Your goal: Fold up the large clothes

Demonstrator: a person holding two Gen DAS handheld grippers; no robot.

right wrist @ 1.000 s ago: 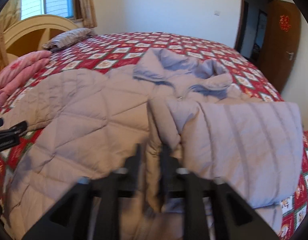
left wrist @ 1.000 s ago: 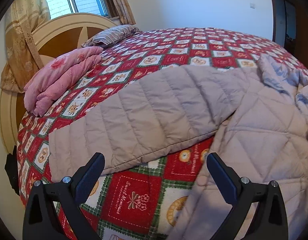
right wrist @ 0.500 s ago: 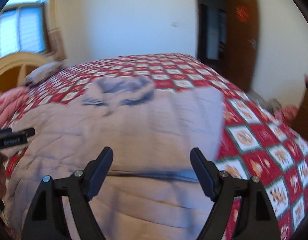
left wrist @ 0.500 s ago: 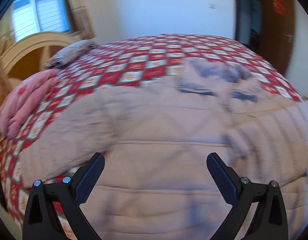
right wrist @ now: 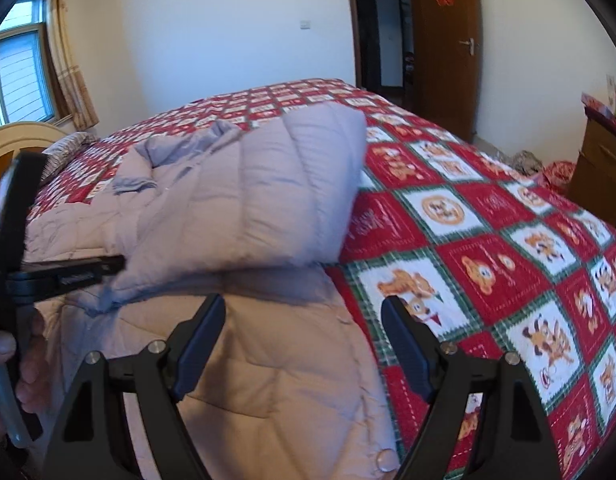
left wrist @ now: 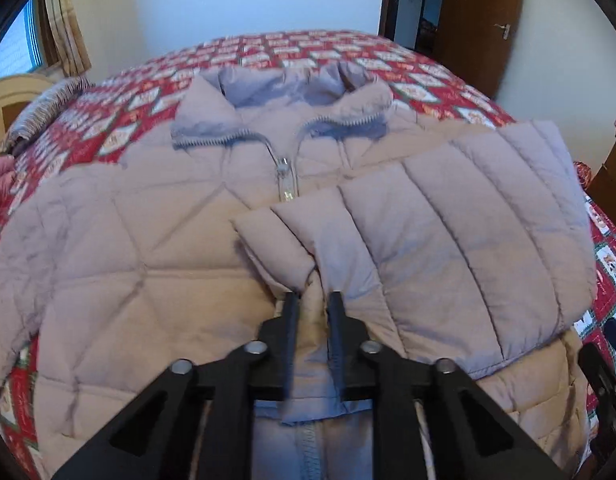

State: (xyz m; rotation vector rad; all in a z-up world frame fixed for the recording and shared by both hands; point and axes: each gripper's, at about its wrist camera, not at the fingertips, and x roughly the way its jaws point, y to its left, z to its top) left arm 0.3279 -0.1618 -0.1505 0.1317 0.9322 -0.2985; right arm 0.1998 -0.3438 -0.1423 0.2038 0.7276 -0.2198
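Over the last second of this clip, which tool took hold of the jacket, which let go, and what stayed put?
The left tool closed on the cuff of the folded sleeve of the quilted mauve puffer jacket. The right tool, shut on that fabric a second ago, released it and now hangs open over the hem. The red patchwork bedspread and striped pillow stayed put.

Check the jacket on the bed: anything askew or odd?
Nothing damaged. The folded sleeve lies slanted across the jacket, its cuff pinched in the left gripper. The right gripper hovers open, holding nothing.
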